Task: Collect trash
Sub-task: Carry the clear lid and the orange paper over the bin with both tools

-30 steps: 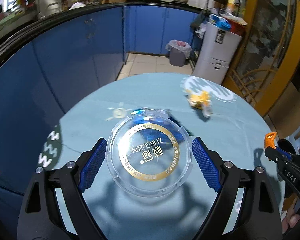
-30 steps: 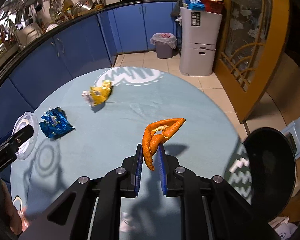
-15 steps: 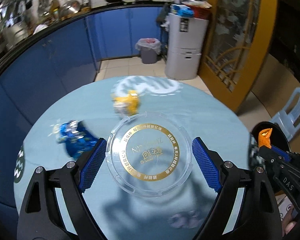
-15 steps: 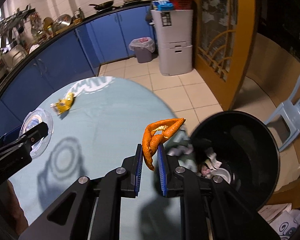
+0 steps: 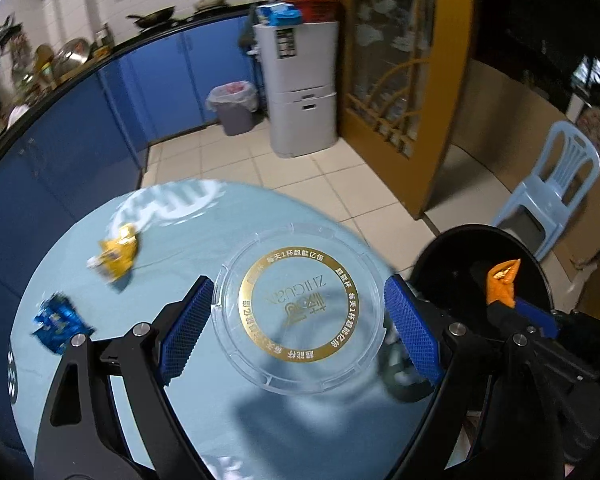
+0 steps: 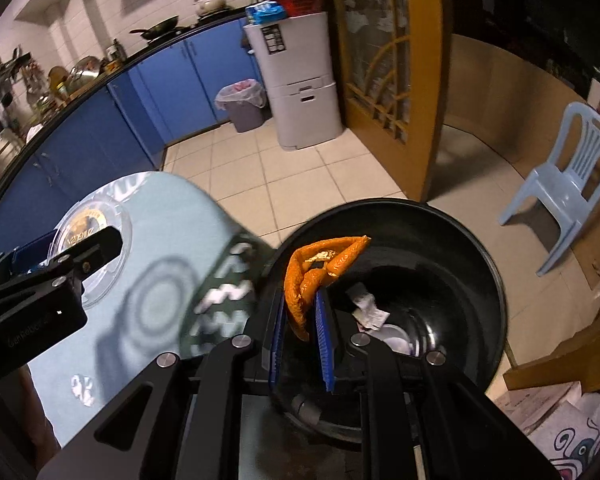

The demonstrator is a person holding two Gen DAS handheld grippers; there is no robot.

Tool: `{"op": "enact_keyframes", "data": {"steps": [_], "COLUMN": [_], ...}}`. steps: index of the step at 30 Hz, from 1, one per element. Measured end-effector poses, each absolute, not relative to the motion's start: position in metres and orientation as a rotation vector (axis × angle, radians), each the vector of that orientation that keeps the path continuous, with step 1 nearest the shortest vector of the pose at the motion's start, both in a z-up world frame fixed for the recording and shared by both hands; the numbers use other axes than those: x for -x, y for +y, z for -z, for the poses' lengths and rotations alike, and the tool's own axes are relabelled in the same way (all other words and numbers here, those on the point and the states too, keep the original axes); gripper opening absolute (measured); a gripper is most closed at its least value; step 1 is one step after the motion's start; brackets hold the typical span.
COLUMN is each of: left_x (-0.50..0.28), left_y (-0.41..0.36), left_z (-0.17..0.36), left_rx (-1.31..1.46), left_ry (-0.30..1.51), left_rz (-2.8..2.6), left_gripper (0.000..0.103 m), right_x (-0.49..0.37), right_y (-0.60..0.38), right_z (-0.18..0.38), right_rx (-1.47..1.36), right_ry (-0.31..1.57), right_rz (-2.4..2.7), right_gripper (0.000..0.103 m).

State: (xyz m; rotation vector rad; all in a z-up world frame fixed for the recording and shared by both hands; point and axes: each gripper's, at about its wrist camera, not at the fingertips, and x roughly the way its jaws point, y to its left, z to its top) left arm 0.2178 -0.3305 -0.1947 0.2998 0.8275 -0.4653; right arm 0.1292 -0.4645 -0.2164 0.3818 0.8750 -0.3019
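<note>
1. Both claws have swung from over the counter (image 5: pixel 204 412) toward the bin (image 6: pixel 476 264) since a second ago.
2. Right claw (image 6: pixel 302 320), clamped on the peel (image 6: pixel 320 264), hangs over the bin mouth: spread the jaws there.
3. Left claw (image 5: pixel 296 320), clamped on the lid (image 5: pixel 300 308), sits at the counter's bin-side edge.
4. Yellow wrapper (image 5: pixel 118 254) and blue wrapper (image 5: pixel 58 322) lie near the far-left edge, open room between.

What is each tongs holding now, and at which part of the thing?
Left tongs: the clear plastic lid, clamped at two opposite points of its rim. Right tongs: the orange wrapper, pinched at its lower end.
</note>
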Motion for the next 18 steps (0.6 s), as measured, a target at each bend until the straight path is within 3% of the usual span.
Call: {"op": "enact_keyframes", "data": {"steps": [18], "left_x": [-0.189], "left_y": [-0.440], "left_z": [0.213], "left_rx": [-0.440], "left_ry": [0.824], "left_rz": [0.575], "left_gripper": [0.086], "right_x": [-0.102], "right_y": [-0.526], "right_z": [0.241], "right_rx": [-0.467], "right_ry": [0.878], "right_rz": [0.376], "right_gripper": [0.015]}}
